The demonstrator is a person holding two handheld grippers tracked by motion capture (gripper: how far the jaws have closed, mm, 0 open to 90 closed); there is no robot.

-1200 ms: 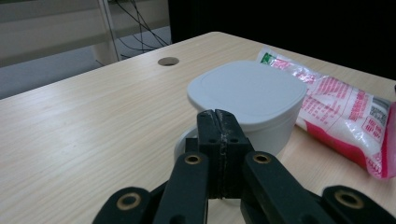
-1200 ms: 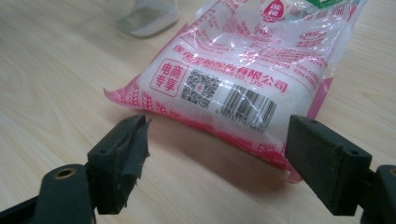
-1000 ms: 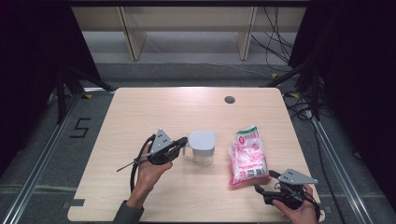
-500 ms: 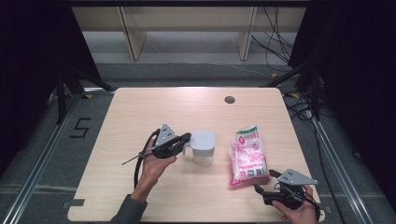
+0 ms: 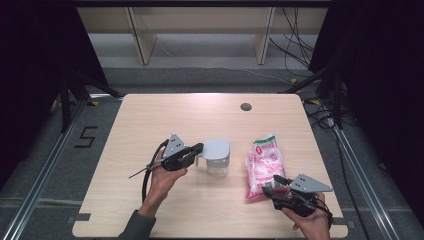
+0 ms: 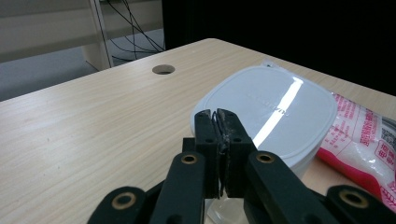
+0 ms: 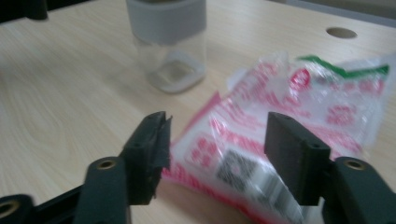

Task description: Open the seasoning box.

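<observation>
A clear container with a grey-white lid stands mid-table. My left gripper is shut, and its tips rest against the lid's near edge. Whether something thin sits between the jaws I cannot tell. A red and white plastic bag lies to the container's right. My right gripper is at the bag's near end. Its jaws have just been closing and still stand apart, with the bag's end between them. The container stands beyond them.
A round cable hole sits in the tabletop at the far side, right of centre. Shelf legs and loose cables are on the floor behind the table. A "5" mark is on the floor to the left.
My right gripper has edged forward onto the bag's near end and its jaws have narrowed. The left gripper has stayed at the container's lid.
</observation>
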